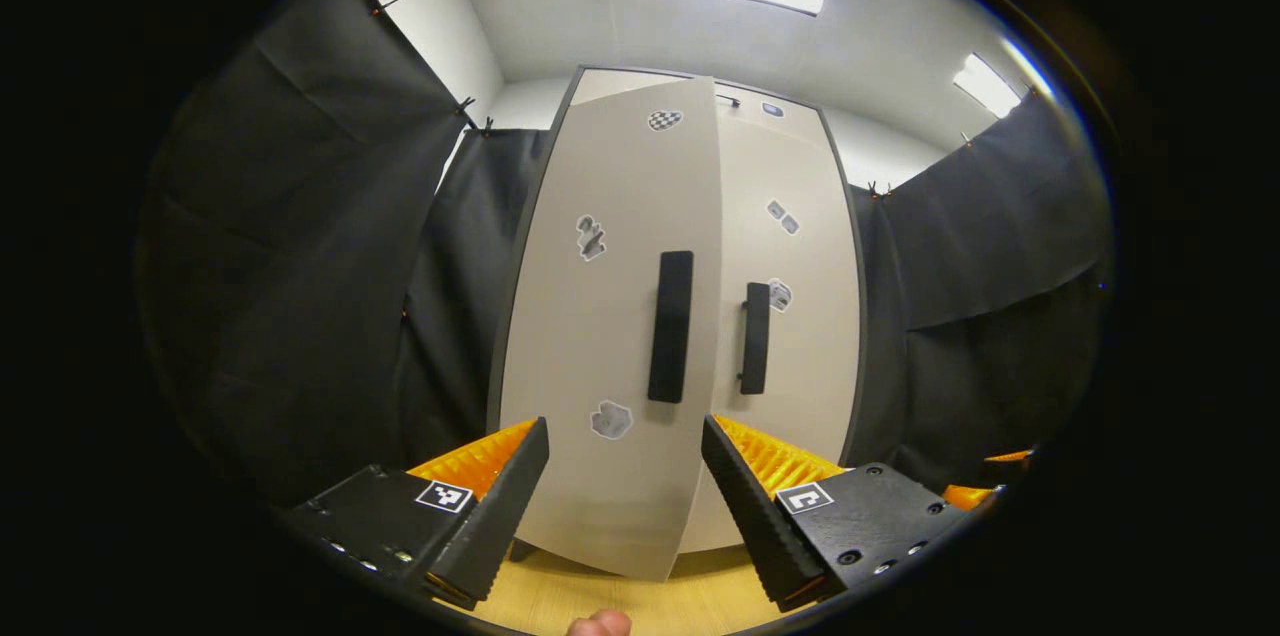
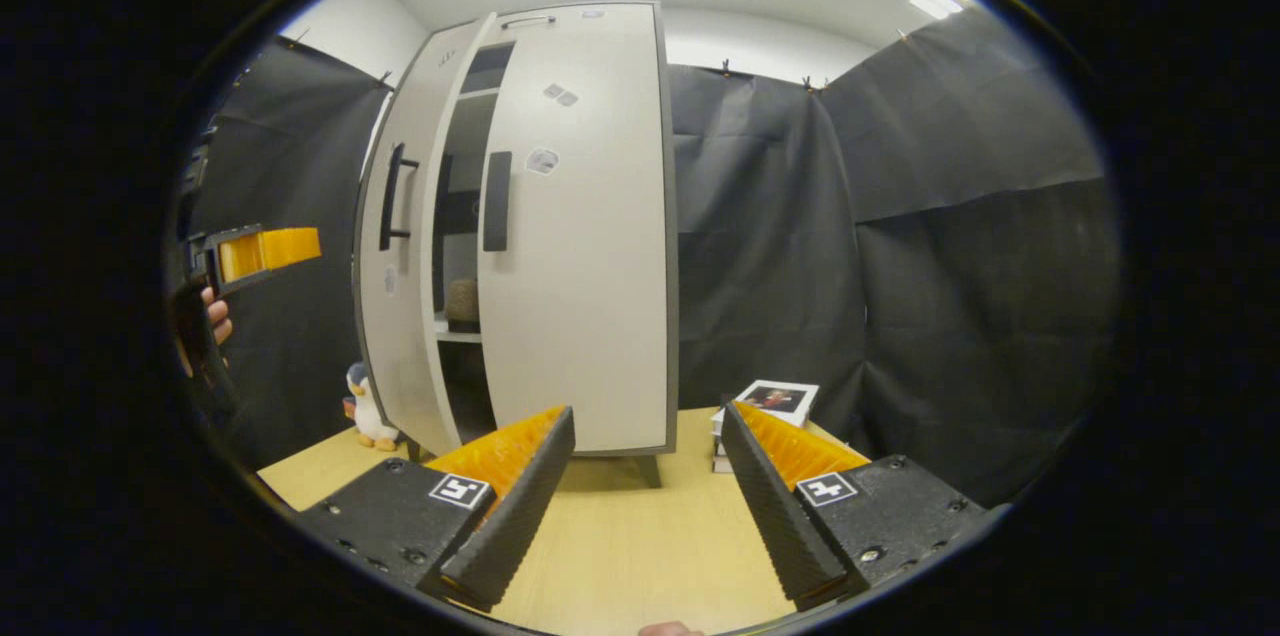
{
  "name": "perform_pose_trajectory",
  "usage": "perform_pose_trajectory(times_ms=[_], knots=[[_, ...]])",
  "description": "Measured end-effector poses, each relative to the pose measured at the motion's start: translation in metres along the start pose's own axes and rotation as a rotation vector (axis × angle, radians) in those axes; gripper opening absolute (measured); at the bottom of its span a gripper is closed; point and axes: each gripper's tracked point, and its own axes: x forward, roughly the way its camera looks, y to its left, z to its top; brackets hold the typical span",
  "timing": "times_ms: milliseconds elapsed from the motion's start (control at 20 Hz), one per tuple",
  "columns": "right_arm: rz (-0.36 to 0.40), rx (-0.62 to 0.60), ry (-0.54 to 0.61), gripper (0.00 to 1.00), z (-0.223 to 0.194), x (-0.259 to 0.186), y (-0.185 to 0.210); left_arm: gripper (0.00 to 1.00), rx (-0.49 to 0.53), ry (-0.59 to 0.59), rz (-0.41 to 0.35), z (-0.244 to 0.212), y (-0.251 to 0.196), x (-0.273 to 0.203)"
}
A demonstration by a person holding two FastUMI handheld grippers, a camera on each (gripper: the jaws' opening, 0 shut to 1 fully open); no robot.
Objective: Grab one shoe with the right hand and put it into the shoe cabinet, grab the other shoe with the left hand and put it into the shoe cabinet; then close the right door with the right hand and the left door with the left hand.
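The shoe cabinet [image 2: 580,246] looked smooth and matt, its handles [image 1: 671,326] matt plastic; the floor [image 2: 640,536] was pale wood-grain, the wall [image 2: 900,236] creased cloth.

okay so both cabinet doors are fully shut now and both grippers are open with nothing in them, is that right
Not quite. The right door is shut, but the left door is ajar: the right gripper view shows a dark gap between them with a shelf inside. The rest holds: the left gripper and the right gripper are both open with nothing in them.

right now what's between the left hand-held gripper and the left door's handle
Nothing: in the left gripper view, the open left hand-held gripper faces the left door and its handle across bare air.
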Motion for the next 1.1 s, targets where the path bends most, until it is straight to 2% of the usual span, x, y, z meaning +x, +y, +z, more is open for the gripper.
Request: perform_pose_trajectory(times_ms=[450, 600, 1100], knots=[[0.003, 0.0, 0.005, 0.96, 0.001, -0.008, -0.01, 0.94, 0.001, 0.11, -0.023, -0.043, -0.024, -0.037], [0.01, 0.006, 0.008, 0.96, 0.003, -0.008, -0.01, 0.94, -0.021, 0.124, -0.028, -0.045, -0.028, -0.041], [0.023, 0.003, 0.002, 0.96, 0.007, -0.013, -0.01, 0.94, 0.002, 0.127, -0.053, -0.046, -0.034, -0.045]])
